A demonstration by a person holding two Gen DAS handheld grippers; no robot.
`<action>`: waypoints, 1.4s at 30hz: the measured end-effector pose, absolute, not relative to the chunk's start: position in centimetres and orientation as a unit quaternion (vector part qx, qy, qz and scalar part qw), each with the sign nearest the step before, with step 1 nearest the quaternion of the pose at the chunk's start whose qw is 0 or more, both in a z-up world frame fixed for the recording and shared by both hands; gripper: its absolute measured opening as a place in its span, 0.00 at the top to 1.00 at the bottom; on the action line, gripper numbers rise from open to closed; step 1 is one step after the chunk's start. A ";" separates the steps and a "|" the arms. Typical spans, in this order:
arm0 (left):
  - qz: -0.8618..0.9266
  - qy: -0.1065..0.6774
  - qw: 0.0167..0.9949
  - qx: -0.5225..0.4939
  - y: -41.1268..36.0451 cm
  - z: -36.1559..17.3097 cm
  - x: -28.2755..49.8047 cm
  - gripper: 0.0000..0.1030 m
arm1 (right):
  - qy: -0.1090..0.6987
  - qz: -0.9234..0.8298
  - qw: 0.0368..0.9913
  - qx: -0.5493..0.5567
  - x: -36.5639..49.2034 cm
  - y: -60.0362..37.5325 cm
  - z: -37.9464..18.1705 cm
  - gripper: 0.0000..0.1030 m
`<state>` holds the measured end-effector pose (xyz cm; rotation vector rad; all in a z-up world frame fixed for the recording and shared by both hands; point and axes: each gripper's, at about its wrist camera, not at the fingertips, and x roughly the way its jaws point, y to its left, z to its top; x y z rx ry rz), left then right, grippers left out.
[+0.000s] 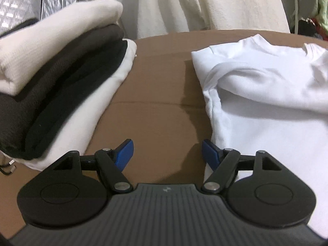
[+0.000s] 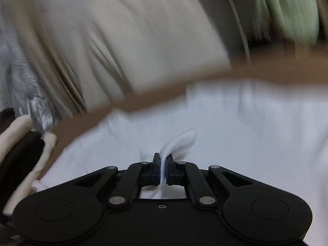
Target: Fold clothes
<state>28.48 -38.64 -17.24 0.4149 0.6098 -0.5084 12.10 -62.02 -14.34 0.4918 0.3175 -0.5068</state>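
Observation:
A white T-shirt (image 1: 266,94) lies partly folded on the brown table (image 1: 155,86), collar at the far side. My left gripper (image 1: 167,151) is open and empty, low over the bare table just left of the shirt's near edge. In the right wrist view, which is motion-blurred, my right gripper (image 2: 163,164) is shut on a pinched fold of the white T-shirt (image 2: 246,127), with a tongue of cloth sticking up between the blue pads.
A stack of folded clothes (image 1: 53,82), cream, brown, black and white, sits on the table's left; it also shows in the right wrist view (image 2: 22,160). Cream fabric (image 1: 205,6) hangs behind the table. Green cloth (image 2: 287,10) lies at far right.

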 end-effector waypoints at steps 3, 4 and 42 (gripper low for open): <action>-0.243 0.280 0.901 0.226 -39.1 -17.5 28.0 0.29 | 0.087 -0.274 0.939 0.187 7.4 -59.0 -10.7 0.94; -0.241 0.277 0.900 0.235 -39.4 -17.6 28.0 0.29 | 0.077 -0.294 0.938 0.164 5.6 -58.1 -10.0 0.94; -0.327 0.456 0.793 -0.237 -45.0 -18.8 35.4 0.95 | 0.122 -0.332 0.829 0.434 0.3 -66.1 -19.9 0.68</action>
